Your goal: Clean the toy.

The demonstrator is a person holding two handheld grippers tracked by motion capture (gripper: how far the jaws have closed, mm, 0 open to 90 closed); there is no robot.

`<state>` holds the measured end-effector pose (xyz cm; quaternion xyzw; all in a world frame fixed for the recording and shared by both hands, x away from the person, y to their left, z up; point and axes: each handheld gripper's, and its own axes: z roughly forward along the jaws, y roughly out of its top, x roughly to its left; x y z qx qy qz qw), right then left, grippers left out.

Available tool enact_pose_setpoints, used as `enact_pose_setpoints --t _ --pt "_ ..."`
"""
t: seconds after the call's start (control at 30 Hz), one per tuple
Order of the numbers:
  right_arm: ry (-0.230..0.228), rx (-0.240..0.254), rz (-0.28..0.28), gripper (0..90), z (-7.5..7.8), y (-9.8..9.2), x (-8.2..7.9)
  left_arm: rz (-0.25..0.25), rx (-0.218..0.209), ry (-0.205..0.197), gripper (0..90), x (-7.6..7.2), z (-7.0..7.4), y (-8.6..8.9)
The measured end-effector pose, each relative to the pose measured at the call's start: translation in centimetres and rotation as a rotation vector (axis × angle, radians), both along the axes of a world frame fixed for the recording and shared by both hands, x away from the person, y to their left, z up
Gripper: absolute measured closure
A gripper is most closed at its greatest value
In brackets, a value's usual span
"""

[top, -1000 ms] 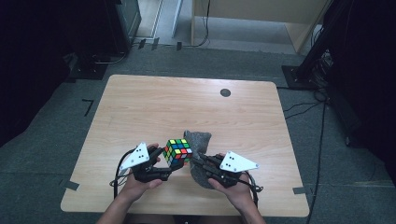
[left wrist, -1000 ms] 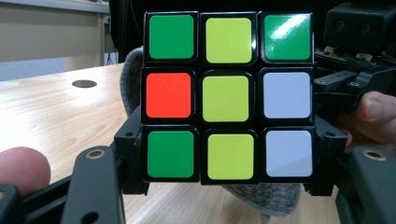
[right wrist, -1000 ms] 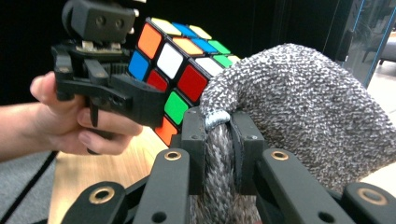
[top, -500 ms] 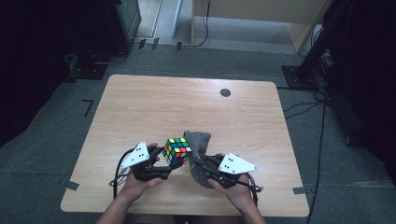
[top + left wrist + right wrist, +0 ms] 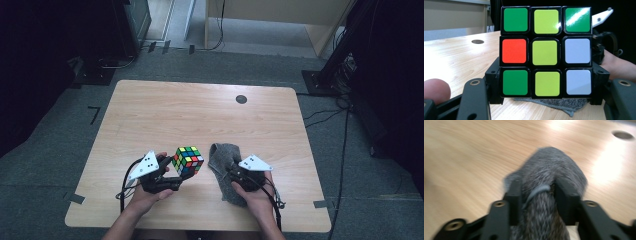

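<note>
On the table, the grey cloth lay bunched between my right gripper jaws, which had just been opening and no longer pinched it. My left gripper clamped the puzzle cube above the wood, just left of the cloth. A dark round hole sat well beyond.

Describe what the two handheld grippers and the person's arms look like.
Both the left gripper and the right gripper are black, each topped by a pale three-cornered plate and trailing a black cable. Round metal eyelets dot the jaw arms. The forearms are bare, with no sleeves in view.
</note>
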<state>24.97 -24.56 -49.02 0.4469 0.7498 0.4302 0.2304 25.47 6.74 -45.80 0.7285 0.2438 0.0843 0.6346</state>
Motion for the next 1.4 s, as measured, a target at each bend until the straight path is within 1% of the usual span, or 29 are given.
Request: enact_pose_setpoints --t 0.03,0.07,0.1,0.17,0.2,0.23,0.27,0.3,0.33,0.37,0.4,0.43,0.5,0.57,0.6,0.63,0.73,0.87,0.93,0.97,1.03,1.1,1.17,1.23,1.27,1.3,1.33,1.4 --pt "-0.003 0.004 -0.031 47.2 0.2 -0.3 0.1 0.001 0.0 -0.001 34.2 0.0 0.0 0.0" --pt "-0.01 0.009 -0.052 44.7 0.5 -0.6 0.1 0.002 0.001 -0.002 34.2 0.0 0.0 0.1" --pt "-0.022 0.012 -0.061 43.4 0.7 -0.7 0.0 0.004 0.0 -0.002 34.1 0.0 0.0 0.1" --pt "-0.091 0.011 -0.082 43.1 1.7 -0.8 -0.4 0.007 -0.002 0.0 34.1 0.1 0.0 0.1" --pt "-0.124 0.014 -0.078 44.8 2.1 -0.6 -0.6 0.007 -0.003 0.001 34.2 0.1 0.0 0.1" --pt "-0.156 0.017 -0.05 48.4 2.3 -0.3 -0.9 0.006 -0.002 0.001 34.2 0.1 0.0 0.1" --pt "-0.178 0.019 -0.004 51.3 2.4 0.3 -1.1 0.004 -0.001 0.002 34.2 0.1 -0.1 0.0" --pt "-0.18 0.017 0.051 52.7 2.4 0.9 -1.3 0.002 0.003 0.001 34.1 0.0 -0.1 0.0" --pt "-0.173 0.006 0.102 53.6 2.1 1.5 -1.3 0.001 0.004 0.001 34.1 0.0 -0.1 -0.1" --pt "-0.165 -0.012 0.124 54.2 1.9 2.0 -1.3 -0.001 0.007 -0.001 34.1 0.0 -0.1 -0.1" --pt "-0.139 -0.04 0.138 54.2 1.3 2.5 -1.1 -0.002 0.007 -0.002 34.2 -0.1 -0.1 -0.2" --pt "-0.113 -0.049 0.14 54.0 0.7 2.6 -0.9 -0.003 0.007 -0.001 34.1 -0.1 -0.1 -0.2" --pt "-0.06 -0.064 0.117 51.2 -0.5 2.3 -0.3 -0.004 0.009 -0.001 34.2 -0.1 -0.1 -0.2" --pt "-0.017 -0.119 0.08 46.3 -1.6 2.0 0.1 -0.004 0.011 0.0 34.2 -0.1 -0.2 -0.2" --pt "0.002 -0.135 0.065 42.9 -1.9 1.9 0.3 -0.005 0.013 0.001 34.1 -0.1 -0.2 -0.3" --pt "0.031 -0.156 0.039 40.2 -2.3 1.7 0.5 -0.005 0.014 0.001 34.2 0.0 -0.2 -0.3" --pt "0.075 -0.172 0.019 36.4 -3.0 1.6 0.9 -0.007 0.021 0.001 34.1 0.0 -0.3 -0.4" --pt "0.106 -0.12 0.0 36.6 -3.2 1.1 1.2 -0.006 0.022 0.0 34.2 -0.1 -0.3 -0.3" --pt "0.12 -0.101 -0.012 39.4 -3.2 0.9 1.3 -0.006 0.02 0.001 34.1 -0.1 -0.3 -0.3" --pt "0.12 -0.099 -0.016 41.5 -3.2 0.8 1.3 -0.006 0.02 0.002 34.2 -0.1 -0.3 -0.3" --pt "0.119 -0.092 -0.033 49.4 -3.2 0.7 1.3 -0.006 0.019 0.003 34.2 -0.1 -0.3 -0.3" --pt "0.112 -0.088 -0.053 66.1 -3.2 0.3 1.2 -0.007 0.018 0.003 34.2 -0.2 -0.3 -0.4" --pt "0.121 -0.064 -0.073 78.7 -3.2 -0.3 1.1 -0.009 0.019 0.004 34.1 -0.2 -0.3 -0.4" --pt "0.14 -0.016 -0.07 83.0 -3.1 -0.9 1.1 -0.009 0.019 0.006 34.2 -0.2 -0.3 -0.4" --pt "0.14 -0.002 -0.059 83.8 -3.1 -1.1 0.9 -0.009 0.019 0.006 34.1 -0.2 -0.4 -0.4" --pt "0.127 0.009 -0.045 84.2 -3.1 -1.1 0.7 -0.01 0.02 0.008 34.1 -0.1 -0.4 -0.4" --pt "0.102 0.03 -0.029 84.4 -2.9 -1.0 0.4 -0.01 0.018 0.008 34.2 -0.1 -0.4 -0.4" --pt "0.04 0.083 0.012 84.5 -1.9 -0.4 -0.2 -0.011 0.016 0.013 34.1 -0.1 -0.4 -0.4"
